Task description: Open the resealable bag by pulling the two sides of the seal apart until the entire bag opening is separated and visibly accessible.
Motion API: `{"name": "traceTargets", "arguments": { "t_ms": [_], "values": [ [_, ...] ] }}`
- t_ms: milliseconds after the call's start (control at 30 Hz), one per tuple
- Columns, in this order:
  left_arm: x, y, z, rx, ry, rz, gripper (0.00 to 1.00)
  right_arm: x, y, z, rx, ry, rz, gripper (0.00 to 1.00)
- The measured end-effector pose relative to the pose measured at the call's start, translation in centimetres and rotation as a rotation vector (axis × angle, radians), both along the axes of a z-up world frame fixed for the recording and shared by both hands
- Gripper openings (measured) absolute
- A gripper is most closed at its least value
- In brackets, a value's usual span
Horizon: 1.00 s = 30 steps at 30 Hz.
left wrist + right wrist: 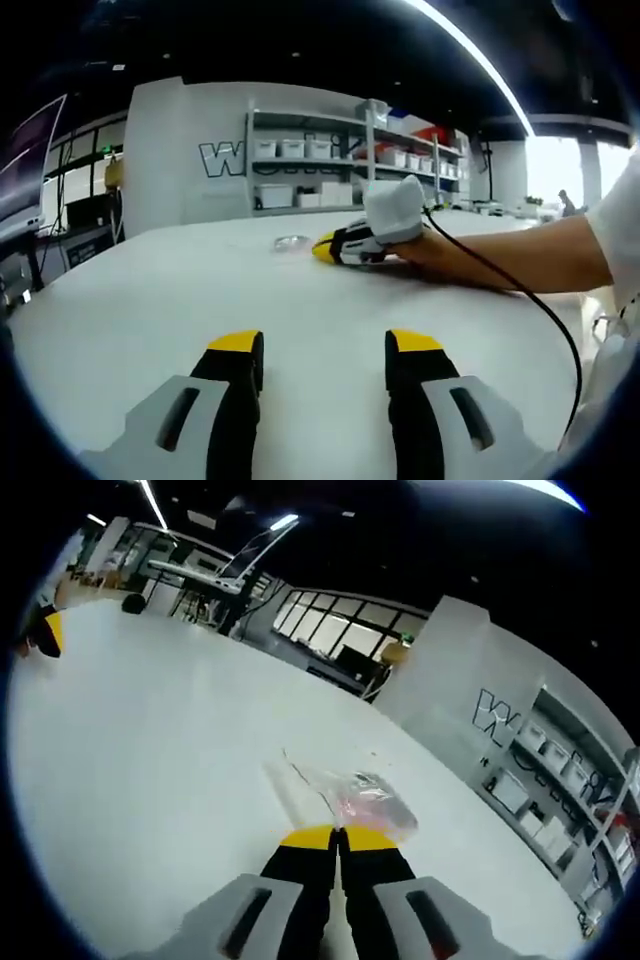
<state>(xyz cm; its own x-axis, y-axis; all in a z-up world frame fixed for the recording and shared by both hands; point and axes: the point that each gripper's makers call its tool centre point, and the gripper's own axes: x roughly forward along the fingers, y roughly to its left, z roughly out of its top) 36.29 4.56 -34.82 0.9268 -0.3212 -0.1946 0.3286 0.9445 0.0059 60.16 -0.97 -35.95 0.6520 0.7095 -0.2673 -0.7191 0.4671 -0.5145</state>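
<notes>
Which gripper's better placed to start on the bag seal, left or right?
Right, likely. The right gripper has its jaws closed with the tips at the edge of the clear bag on the white table. The left gripper is open over bare table, with the bag well ahead of it.

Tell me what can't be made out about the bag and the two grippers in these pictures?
- Bag, right gripper view: clear plastic, blurred; seal open or shut can't be told.
- Right gripper, same view: jaws together at the bag's edge; whether plastic is pinched between them is unclear.
- Bag, left gripper view: too small and faint to show any detail.
- Left gripper: jaws apart over the table, nothing between them.
</notes>
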Motion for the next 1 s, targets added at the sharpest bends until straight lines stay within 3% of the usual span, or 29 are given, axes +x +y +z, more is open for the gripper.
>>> {"name": "traceTargets", "arguments": {
  "t_ms": [367,500,1000],
  "values": [
    [0.0,0.0,-0.1,0.002,0.003,-0.002,0.49,0.5,-0.2,2.0,0.149,0.07,-0.035,0.0],
    [0.0,0.0,-0.1,0.001,0.003,-0.002,0.49,1.3,0.1,2.9,0.171,0.088,-0.041,0.0],
    [-0.1,0.1,-0.1,-0.006,0.01,-0.001,0.48,0.8,1.1,4.4,0.267,0.155,-0.021,0.0]
  ]
}}
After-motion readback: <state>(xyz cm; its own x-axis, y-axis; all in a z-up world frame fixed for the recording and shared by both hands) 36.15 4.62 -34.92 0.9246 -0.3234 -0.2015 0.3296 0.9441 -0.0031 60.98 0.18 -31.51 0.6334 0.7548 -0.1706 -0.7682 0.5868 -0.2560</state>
